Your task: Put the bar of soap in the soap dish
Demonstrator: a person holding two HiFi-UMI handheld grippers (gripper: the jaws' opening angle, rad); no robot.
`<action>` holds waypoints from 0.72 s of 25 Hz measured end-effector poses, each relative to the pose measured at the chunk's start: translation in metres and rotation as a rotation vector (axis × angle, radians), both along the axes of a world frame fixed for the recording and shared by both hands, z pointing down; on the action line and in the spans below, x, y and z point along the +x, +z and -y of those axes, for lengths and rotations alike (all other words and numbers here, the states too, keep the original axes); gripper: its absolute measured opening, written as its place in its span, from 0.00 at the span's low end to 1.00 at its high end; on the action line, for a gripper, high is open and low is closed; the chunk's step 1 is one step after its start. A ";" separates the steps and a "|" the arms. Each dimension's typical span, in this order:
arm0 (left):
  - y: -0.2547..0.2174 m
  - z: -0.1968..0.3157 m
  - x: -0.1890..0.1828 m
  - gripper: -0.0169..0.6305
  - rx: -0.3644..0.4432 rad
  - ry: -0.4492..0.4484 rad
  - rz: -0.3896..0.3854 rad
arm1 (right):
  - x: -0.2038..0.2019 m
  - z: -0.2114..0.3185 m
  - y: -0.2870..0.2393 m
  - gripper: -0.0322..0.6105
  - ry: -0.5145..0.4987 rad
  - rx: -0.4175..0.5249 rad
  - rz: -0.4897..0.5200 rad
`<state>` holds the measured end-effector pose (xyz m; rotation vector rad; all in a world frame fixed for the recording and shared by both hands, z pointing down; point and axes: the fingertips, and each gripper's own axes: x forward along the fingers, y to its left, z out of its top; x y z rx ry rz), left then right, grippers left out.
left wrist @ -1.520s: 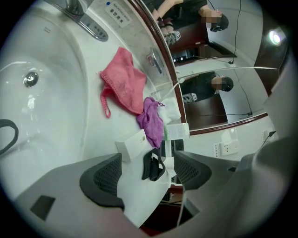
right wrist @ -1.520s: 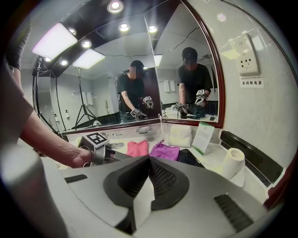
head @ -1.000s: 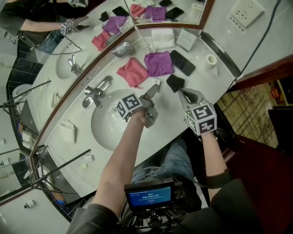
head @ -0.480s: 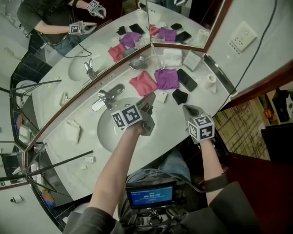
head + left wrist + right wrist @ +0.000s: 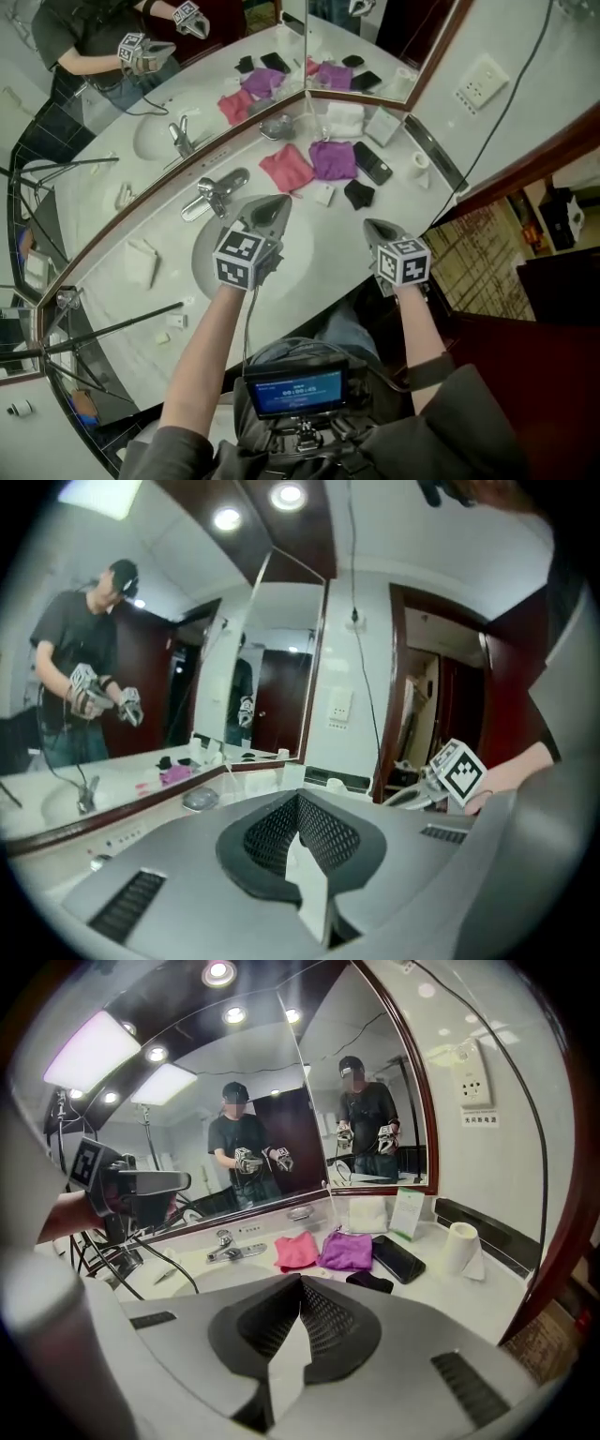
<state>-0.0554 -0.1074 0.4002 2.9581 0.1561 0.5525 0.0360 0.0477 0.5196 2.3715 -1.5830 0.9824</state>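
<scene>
A small white bar of soap (image 5: 324, 194) lies on the white counter in front of the pink cloth (image 5: 286, 167) and the purple cloth (image 5: 333, 159). The silver soap dish (image 5: 277, 127) stands by the mirror behind the pink cloth, also in the left gripper view (image 5: 200, 800) and the right gripper view (image 5: 300, 1212). My left gripper (image 5: 278, 202) hangs above the basin's right rim, shut and empty, short of the soap. My right gripper (image 5: 368, 225) is over the counter's front edge, shut with nothing in it. Their own views show the jaws closed (image 5: 298, 801) (image 5: 300, 1283).
A chrome faucet (image 5: 216, 192) stands behind the sink basin (image 5: 208, 258). Behind the soap are a black phone (image 5: 372, 162), a small black cloth (image 5: 358, 194), a folded white towel (image 5: 345, 117), a card (image 5: 382, 125) and a paper roll (image 5: 421, 159). A white block (image 5: 141, 262) lies left of the basin.
The left gripper, open at the soap a second ago, has lifted away toward me, rolled over and shut empty. The soap stays on the counter. The right gripper drifted slightly.
</scene>
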 end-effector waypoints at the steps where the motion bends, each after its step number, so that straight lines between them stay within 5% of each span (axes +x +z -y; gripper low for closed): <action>1: -0.003 -0.002 -0.005 0.03 0.054 0.011 -0.001 | -0.003 0.000 -0.001 0.08 -0.001 0.003 0.000; 6: -0.010 -0.008 -0.022 0.03 0.213 0.040 0.006 | -0.018 -0.001 -0.003 0.08 0.002 0.014 0.001; 18: -0.004 -0.005 -0.043 0.03 0.188 -0.031 0.000 | -0.038 -0.012 0.011 0.08 0.015 -0.016 0.004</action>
